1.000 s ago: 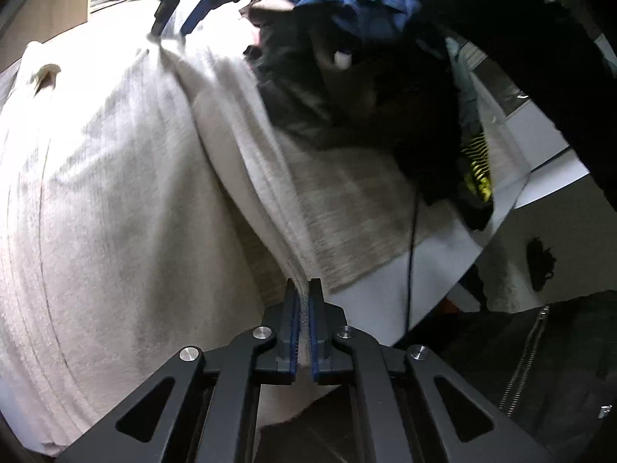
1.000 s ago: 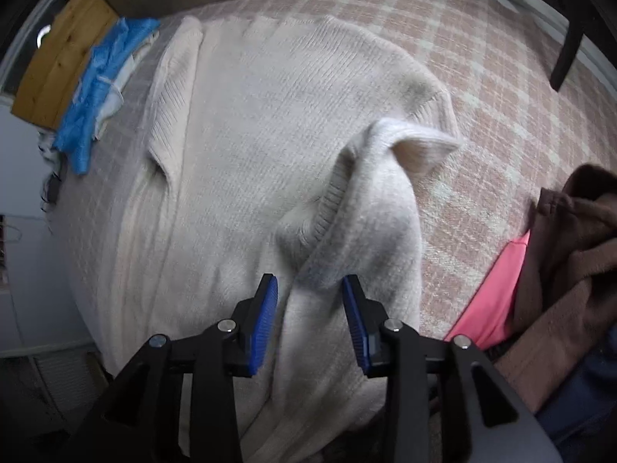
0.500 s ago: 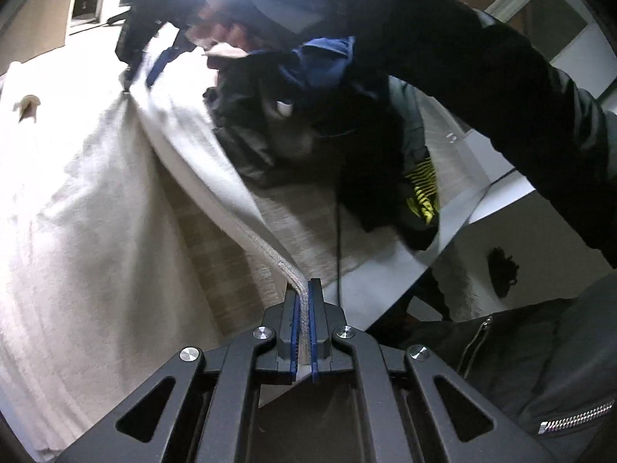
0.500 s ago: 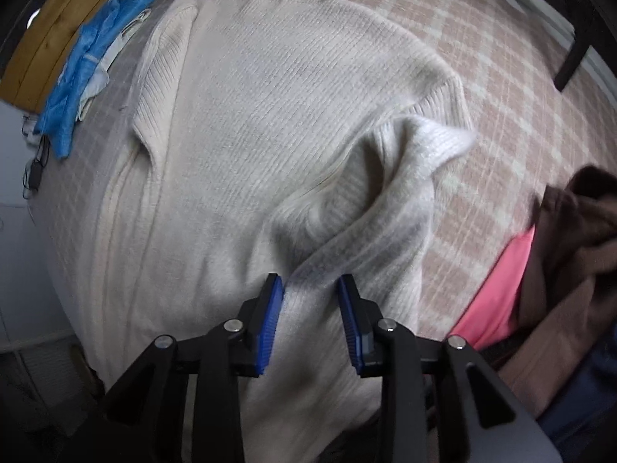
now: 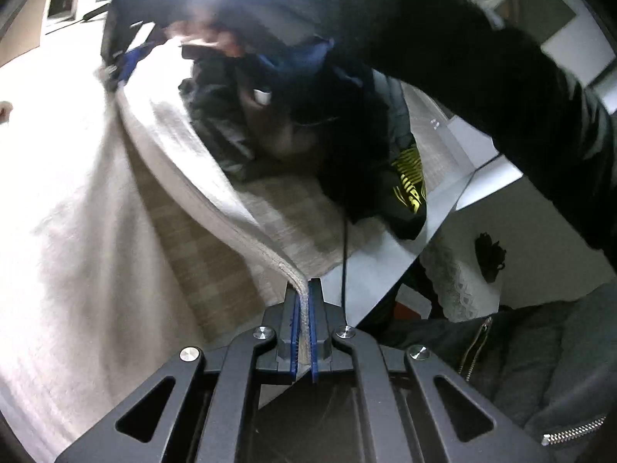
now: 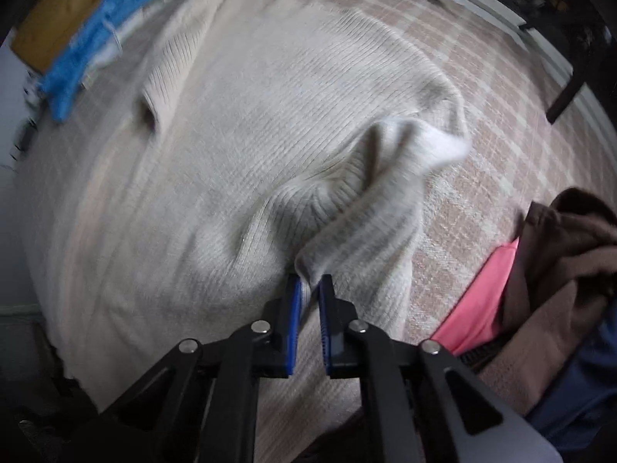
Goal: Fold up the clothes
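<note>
Left wrist view showed the left hand-held gripper [image 5: 303, 322] pinched tight on the hem of the cream knit sweater [image 5: 77, 193], lifting that edge off the checked cloth near the counter's corner. The right hand-held gripper [image 6: 309, 332], its jaws narrow, nipped a ridge of the same sweater [image 6: 250, 115] by its folded sleeve [image 6: 389, 169]. To fold cleanly, both grips probably needed to carry the edge level and taut, clear of the dark clothes pile [image 5: 308, 135] and pink garment [image 6: 482, 301].
</note>
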Action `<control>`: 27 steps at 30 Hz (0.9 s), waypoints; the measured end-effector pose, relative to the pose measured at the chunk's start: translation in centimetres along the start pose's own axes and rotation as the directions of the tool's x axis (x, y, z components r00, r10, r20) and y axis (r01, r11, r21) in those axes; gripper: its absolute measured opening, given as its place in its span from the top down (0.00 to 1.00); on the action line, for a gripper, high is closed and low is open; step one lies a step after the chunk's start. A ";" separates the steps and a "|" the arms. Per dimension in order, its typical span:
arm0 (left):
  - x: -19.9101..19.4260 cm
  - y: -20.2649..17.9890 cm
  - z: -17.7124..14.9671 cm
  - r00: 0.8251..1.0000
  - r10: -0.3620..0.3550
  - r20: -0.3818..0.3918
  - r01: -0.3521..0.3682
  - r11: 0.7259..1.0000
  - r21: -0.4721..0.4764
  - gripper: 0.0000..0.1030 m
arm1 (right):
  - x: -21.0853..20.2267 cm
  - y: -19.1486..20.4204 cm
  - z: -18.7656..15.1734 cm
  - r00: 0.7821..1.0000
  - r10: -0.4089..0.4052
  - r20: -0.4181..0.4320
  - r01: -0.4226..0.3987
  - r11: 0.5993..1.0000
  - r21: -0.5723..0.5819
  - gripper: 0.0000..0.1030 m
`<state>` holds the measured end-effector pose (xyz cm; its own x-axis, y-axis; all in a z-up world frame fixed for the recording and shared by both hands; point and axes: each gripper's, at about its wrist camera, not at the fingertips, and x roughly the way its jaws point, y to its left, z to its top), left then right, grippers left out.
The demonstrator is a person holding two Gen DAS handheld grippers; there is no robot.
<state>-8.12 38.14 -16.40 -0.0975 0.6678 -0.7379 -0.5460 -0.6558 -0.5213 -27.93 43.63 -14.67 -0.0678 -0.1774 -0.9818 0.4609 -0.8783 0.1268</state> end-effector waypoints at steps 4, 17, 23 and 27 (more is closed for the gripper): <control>-2.8 0.7 -0.3 0.997 -0.021 0.076 0.024 0.999 -0.029 0.97 | -3.1 -2.0 -0.3 0.994 0.090 0.069 -0.095 0.993 0.067 0.92; -4.4 9.2 -7.3 0.993 0.116 -0.004 -0.112 0.948 -0.297 0.96 | 0.0 7.1 7.4 0.973 0.227 0.031 -0.228 0.972 0.058 0.84; -7.9 11.8 -9.0 0.964 0.265 0.009 -0.244 0.899 -0.365 0.94 | -5.0 1.8 4.6 0.965 0.172 0.199 -0.193 0.977 0.091 0.66; -9.0 11.0 -8.3 0.955 0.296 0.028 -0.270 0.902 -0.337 0.91 | -3.9 0.4 0.9 0.985 0.063 0.161 -0.073 0.996 0.058 0.66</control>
<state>-6.37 21.95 -19.06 -0.2784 0.4535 -0.8467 -0.1856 -0.8903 -0.4159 -28.25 43.55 -10.71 -0.1807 -0.3012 -0.9363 0.4125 -0.8874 0.2059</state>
